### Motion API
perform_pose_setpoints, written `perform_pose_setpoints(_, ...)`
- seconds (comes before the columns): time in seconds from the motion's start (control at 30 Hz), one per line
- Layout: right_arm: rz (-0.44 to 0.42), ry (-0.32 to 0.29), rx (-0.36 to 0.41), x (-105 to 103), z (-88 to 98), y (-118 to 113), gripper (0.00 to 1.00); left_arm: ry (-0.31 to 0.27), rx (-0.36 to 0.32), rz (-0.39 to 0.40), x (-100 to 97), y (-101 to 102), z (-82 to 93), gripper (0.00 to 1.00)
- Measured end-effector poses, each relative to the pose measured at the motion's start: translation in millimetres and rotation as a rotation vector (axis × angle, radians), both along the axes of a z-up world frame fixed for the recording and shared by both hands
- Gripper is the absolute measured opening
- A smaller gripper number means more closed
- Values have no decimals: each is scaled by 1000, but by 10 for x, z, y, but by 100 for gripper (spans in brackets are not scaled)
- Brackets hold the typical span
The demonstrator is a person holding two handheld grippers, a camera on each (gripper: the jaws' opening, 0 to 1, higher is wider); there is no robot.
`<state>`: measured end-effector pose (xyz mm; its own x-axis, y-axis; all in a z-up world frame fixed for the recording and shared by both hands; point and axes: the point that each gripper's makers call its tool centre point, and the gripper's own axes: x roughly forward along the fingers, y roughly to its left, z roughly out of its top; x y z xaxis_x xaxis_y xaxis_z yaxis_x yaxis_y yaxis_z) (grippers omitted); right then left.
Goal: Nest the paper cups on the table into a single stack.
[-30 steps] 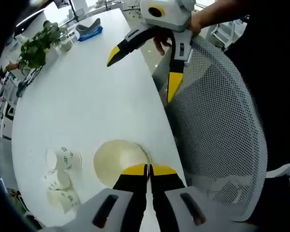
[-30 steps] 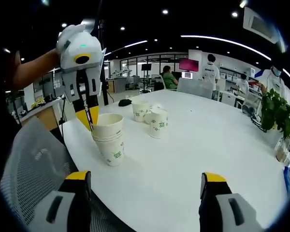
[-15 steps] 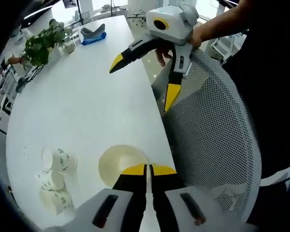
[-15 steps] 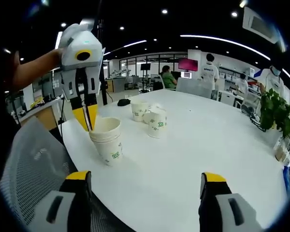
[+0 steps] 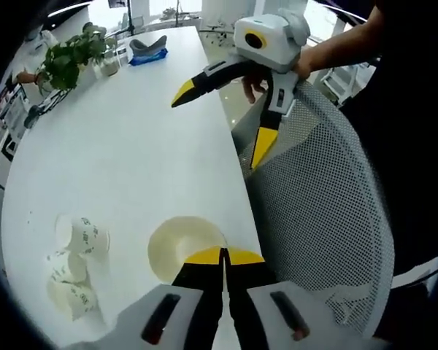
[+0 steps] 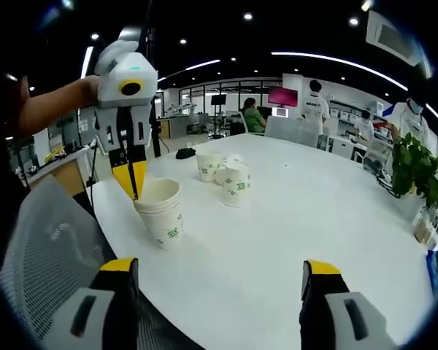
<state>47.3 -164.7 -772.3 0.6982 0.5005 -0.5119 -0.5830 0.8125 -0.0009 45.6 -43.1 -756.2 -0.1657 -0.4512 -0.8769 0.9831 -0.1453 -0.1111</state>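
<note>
Pinching the rim of the short stack of nested white paper cups [image 6: 160, 211], the left claw [image 6: 131, 186] comes down from the upper left of the right gripper view, its yellow tips drawn together on the near lip of the top cup; in the left gripper view that same claw [image 5: 223, 257] sits at the bottom centre, closed over the edge of the cup mouth. Over at the bottom of the right gripper view the right claw [image 6: 219, 284] is spread wide, holding nothing, hovering low over the round white table [image 6: 299, 211]; from the left gripper view it [image 5: 223, 117] hangs at the upper centre, one tip over the table, the other over the grey mesh chair back [image 5: 321, 219]. Three loose white paper cups with green print [image 6: 223, 173] wait in a cluster behind the stack, mid-frame, well apart from it; they show at the lower left in the left gripper view [image 5: 73, 262]. Watch that stack: it stands near the table's edge beside the chair, and a thin paper lip gripped on one side could buckle or tip the lot if pulled sideways. My read is a slow, straight carry towards the cluster is safest.
</note>
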Motion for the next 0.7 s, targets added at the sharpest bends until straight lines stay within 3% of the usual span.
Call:
perform_pose_setpoints(0.33,-2,-7,9,6,21,3,94,-9,-7,6,36,22,-19,0)
perform_pose_setpoints(0.6,-3,-14,30,11,45,10,96,-7,-77,63,108,60,121,3)
perform_pose_setpoints(0.7,-3,-18,42,15,62,16,97,2,-117,123,203,105,167,6)
